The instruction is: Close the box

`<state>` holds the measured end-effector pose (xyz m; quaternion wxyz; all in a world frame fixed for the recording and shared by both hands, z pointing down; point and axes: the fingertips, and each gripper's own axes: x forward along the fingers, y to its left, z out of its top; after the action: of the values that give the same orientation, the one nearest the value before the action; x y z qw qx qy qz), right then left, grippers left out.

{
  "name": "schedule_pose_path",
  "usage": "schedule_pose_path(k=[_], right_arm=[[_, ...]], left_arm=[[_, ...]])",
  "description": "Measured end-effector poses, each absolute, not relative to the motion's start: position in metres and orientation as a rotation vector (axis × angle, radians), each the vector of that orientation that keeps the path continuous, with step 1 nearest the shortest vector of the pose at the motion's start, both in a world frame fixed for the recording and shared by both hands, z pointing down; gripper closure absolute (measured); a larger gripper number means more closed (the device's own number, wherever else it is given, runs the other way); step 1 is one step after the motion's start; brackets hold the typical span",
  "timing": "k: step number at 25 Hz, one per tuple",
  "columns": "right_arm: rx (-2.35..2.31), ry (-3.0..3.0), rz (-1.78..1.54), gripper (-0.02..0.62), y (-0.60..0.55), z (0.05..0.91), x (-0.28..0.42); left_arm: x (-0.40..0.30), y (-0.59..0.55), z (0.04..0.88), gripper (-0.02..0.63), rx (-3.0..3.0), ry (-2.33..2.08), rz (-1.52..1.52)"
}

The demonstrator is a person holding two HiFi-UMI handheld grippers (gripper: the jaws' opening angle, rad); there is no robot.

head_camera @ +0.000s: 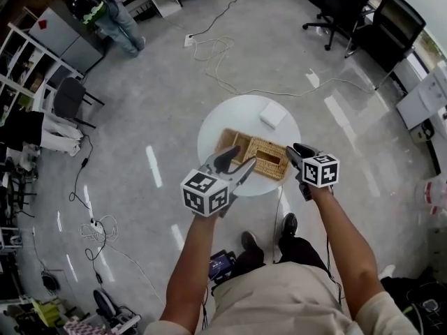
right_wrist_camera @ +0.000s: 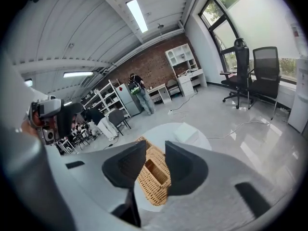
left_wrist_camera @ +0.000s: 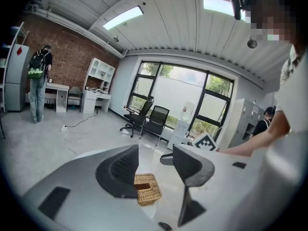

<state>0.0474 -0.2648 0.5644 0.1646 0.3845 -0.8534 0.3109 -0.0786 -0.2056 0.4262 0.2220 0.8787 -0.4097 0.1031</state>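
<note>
A wicker box (head_camera: pixel 267 158) lies on the round white table (head_camera: pixel 230 117), with a slotted wicker panel on its right part and an open wicker part (head_camera: pixel 232 144) at its left. My left gripper (head_camera: pixel 236 165) hovers over the box's near left side, open and empty. My right gripper (head_camera: pixel 299 152) hangs just off the box's right end, its jaws a little apart with nothing between them. In the left gripper view the box (left_wrist_camera: pixel 148 189) shows below the spread jaws of the gripper (left_wrist_camera: pixel 156 160). In the right gripper view the box (right_wrist_camera: pixel 154 177) lies under the gripper (right_wrist_camera: pixel 155 153).
A small white pack (head_camera: pixel 272 114) sits at the table's far side. Cables (head_camera: pixel 216 54) trail over the grey floor behind the table. Black office chairs (head_camera: pixel 349 9) stand at the back right, and a person with a backpack (head_camera: pixel 105 9) stands at the back left.
</note>
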Motion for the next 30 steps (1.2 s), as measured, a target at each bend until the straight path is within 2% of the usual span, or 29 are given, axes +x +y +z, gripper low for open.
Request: schedule_pose_path(k=[9,15,24,30], right_arm=[[1.025,-2.677,0.66,0.506,-0.262,0.432,0.016],[0.949,-2.853,0.348,0.6,-0.228,0.307,-0.011],[0.801,-2.873,-0.117,0.603,-0.163,0.188,-0.029],[0.752,-2.854,-0.198,0.604,-0.132,0.161,-0.039]], left_arm=[[-0.08,-0.18,0.349,0.448,2.606,-1.188,0.247],[-0.085,-0.162,0.287,0.49,2.737,-1.263,0.174],[-0.096,-0.13,0.195,0.558,2.884,-1.441,0.046],[-0.11,-0.106,0.163,0.569,2.938,-1.52,0.053]])
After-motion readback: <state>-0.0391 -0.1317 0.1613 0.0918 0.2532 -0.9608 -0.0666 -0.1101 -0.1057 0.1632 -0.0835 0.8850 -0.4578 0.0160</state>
